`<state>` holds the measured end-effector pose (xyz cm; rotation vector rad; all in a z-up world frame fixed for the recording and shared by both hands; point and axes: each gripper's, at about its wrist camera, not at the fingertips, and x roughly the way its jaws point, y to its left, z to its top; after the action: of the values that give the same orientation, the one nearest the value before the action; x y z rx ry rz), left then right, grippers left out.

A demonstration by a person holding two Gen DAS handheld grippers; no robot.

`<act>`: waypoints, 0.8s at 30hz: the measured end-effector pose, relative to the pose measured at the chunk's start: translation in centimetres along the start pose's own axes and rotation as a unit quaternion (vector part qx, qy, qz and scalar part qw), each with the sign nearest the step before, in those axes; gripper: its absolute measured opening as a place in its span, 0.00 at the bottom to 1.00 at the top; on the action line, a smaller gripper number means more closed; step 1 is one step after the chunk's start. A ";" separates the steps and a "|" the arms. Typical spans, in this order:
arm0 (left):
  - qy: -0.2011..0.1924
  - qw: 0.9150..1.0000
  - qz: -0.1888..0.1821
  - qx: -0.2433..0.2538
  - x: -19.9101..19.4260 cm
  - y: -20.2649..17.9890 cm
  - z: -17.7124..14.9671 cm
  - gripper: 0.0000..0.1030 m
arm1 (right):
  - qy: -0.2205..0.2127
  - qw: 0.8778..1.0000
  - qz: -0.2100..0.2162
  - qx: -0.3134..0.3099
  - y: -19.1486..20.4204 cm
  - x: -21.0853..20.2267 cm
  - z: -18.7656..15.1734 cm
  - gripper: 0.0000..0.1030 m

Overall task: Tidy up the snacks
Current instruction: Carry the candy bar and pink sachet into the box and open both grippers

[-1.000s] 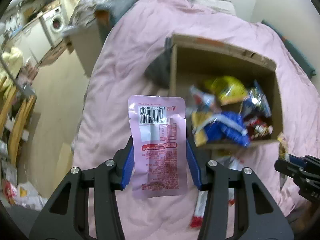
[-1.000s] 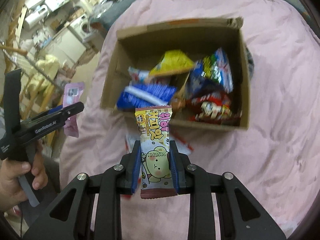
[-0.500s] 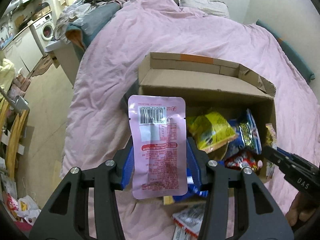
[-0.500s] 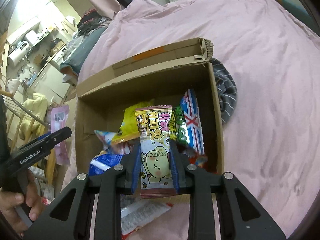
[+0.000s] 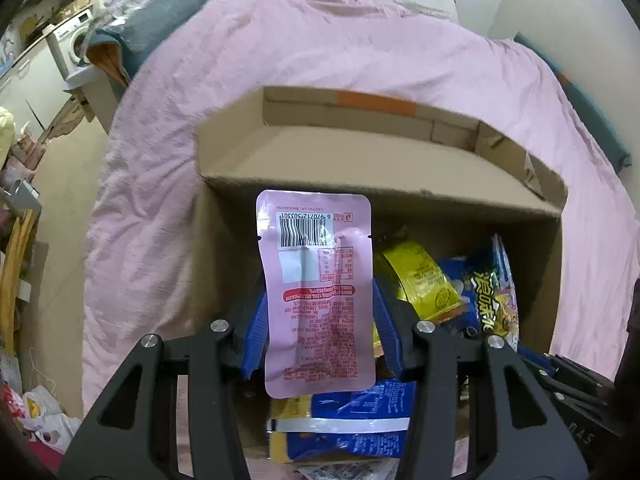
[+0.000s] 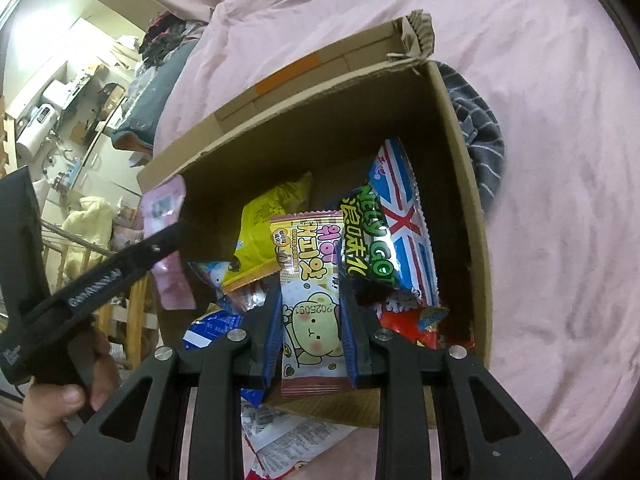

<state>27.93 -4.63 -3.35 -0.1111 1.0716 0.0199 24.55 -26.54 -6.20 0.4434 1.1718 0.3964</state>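
Note:
My left gripper (image 5: 318, 332) is shut on a pink snack pouch (image 5: 316, 276) with a barcode, held upright over the left side of the open cardboard box (image 5: 360, 168). My right gripper (image 6: 310, 320) is shut on a pink and cream cartoon snack packet (image 6: 310, 276), held over the box's near edge (image 6: 480, 240). The box holds several snacks: a yellow bag (image 6: 268, 236), a blue and red flag-print bag (image 6: 404, 224), a blue pack (image 5: 352, 420). The left gripper and its pouch also show in the right wrist view (image 6: 164, 216).
The box sits on a bed with a pink cover (image 5: 360, 52). A striped grey cloth (image 6: 480, 136) lies beside the box's right wall. Loose snack wrappers (image 6: 280, 440) lie on the cover in front of the box. Cluttered floor and furniture (image 5: 40, 80) are at left.
Both grippers have moved forward and down towards the box, each still holding its snack. The box now fills both views and the snacks hang over its opening.

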 end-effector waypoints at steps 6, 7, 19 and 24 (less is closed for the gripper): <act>0.014 1.000 0.002 0.009 1.2 -1.0 -0.2 0.45 | 0.012 1.000 0.003 0.009 -0.4 0.7 0.1 0.27; 0.012 1.000 0.003 0.010 1.2 -1.0 -0.1 0.45 | 0.013 1.000 0.005 0.008 -0.4 0.8 0.1 0.27; 0.005 0.999 -0.009 0.046 0.1 -2.1 0.0 0.63 | -0.004 1.000 0.024 0.003 0.3 0.1 0.2 0.51; -0.026 0.998 -0.009 0.048 -1.4 -2.1 0.0 0.82 | -0.034 0.998 0.035 0.026 -0.5 -1.4 0.6 0.77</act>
<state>27.45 -6.68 -1.96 -0.0329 1.0179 -0.0443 24.72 -27.71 -5.17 0.5410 1.1048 0.4097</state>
